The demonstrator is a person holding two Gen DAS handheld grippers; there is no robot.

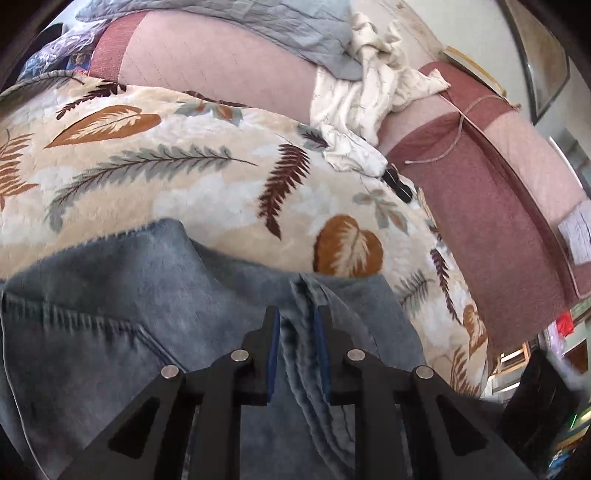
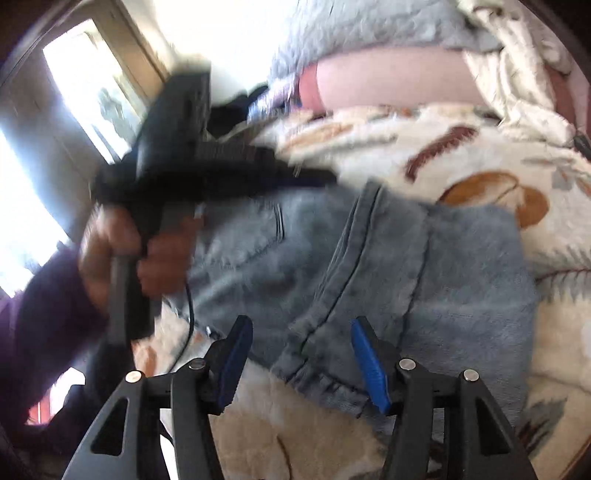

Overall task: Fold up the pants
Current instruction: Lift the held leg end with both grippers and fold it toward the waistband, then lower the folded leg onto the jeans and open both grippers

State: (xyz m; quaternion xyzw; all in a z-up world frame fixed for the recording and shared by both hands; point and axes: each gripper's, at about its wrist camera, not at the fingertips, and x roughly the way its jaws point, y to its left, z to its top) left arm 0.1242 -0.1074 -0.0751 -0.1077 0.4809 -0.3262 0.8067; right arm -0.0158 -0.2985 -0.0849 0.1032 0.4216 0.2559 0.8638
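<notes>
The jeans (image 1: 122, 332) lay bunched on the leaf-print blanket (image 1: 155, 158), near its front edge, with the blanket's far side running up against a pink sofa (image 1: 476, 206) strewn with a grey cloth (image 1: 280, 26) and a crumpled white one (image 1: 365, 96). By the look of it the person was in the middle of a fold: a thick seam or edge of denim was gathered up in a ridge, and the left gripper (image 1: 298, 321) had it. Its two blue-padded fingers (image 1: 274, 347) stood close together with that roll of fabric pinched between them, so it was narrow and holding the jeans. From the right side, the left gripper (image 2: 207, 173) showed as a dark blur over the far part of the jeans (image 2: 461, 280), gripped in the person's left hand (image 2: 147, 258); the blur suggested it was moving, though I could not tell which way. The right gripper (image 2: 301, 363) hung just above the near hem of the jeans, its blue pads (image 2: 371, 365) spread wide with a fold of denim lying between them but, as far as I could see, touching neither pad; it held nothing. I judged the next move would call for the right gripper to close on that near edge so both ends were in hand, then for the two to carry the fabric over together and lay it flat on the blanket. The soft, heavy denim would likely sag and slip if only one side were lifted.
</notes>
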